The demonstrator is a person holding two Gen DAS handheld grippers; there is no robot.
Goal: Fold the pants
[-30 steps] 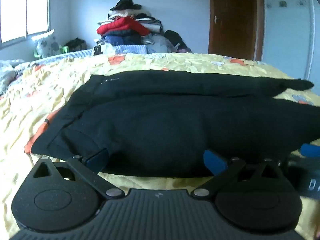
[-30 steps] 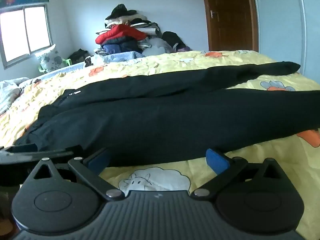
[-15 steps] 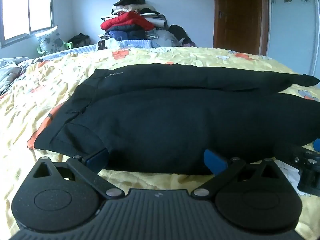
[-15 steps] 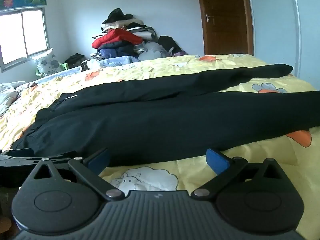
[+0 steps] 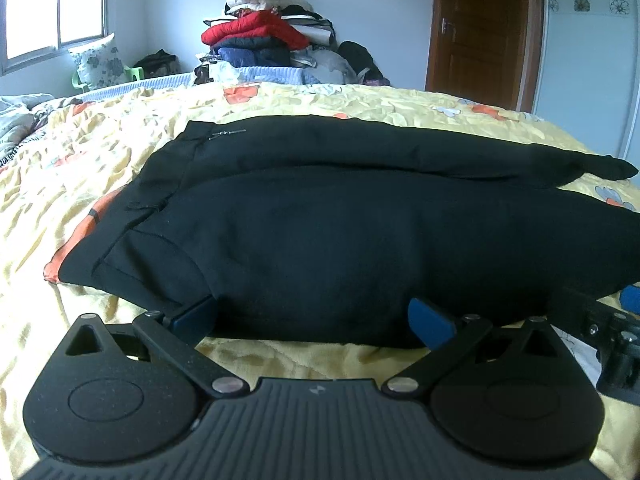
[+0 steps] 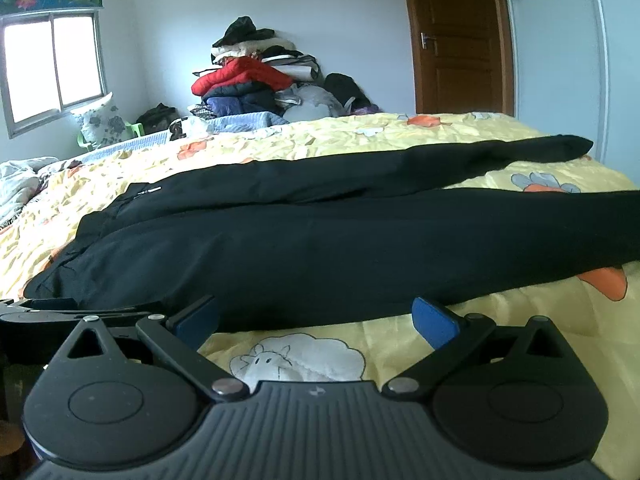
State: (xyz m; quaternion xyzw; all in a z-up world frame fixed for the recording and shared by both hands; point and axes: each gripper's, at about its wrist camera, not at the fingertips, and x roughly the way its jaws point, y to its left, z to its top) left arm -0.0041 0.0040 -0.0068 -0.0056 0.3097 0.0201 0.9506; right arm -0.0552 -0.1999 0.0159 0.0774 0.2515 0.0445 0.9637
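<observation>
Black pants [image 5: 340,232] lie flat across a yellow patterned bed cover [image 5: 100,152], waistband to the left, both legs running right. My left gripper [image 5: 312,316] is open at the near edge of the pants by the waist end, its blue pads at the cloth's hem, holding nothing. My right gripper [image 6: 316,316] is open at the near edge of the near leg of the pants [image 6: 320,248], further right, also empty. Each gripper shows at the side of the other's view.
A tall pile of clothes [image 5: 260,44] stands beyond the bed's far side. A brown door [image 5: 480,28] is at the back right, a window [image 6: 52,68] at the left. A white wardrobe [image 6: 616,60] stands past the bed's right end.
Both grippers have drifted slightly; the left view has moved a bit closer and higher over the waist end. The pants lie as before. Both stay open.
</observation>
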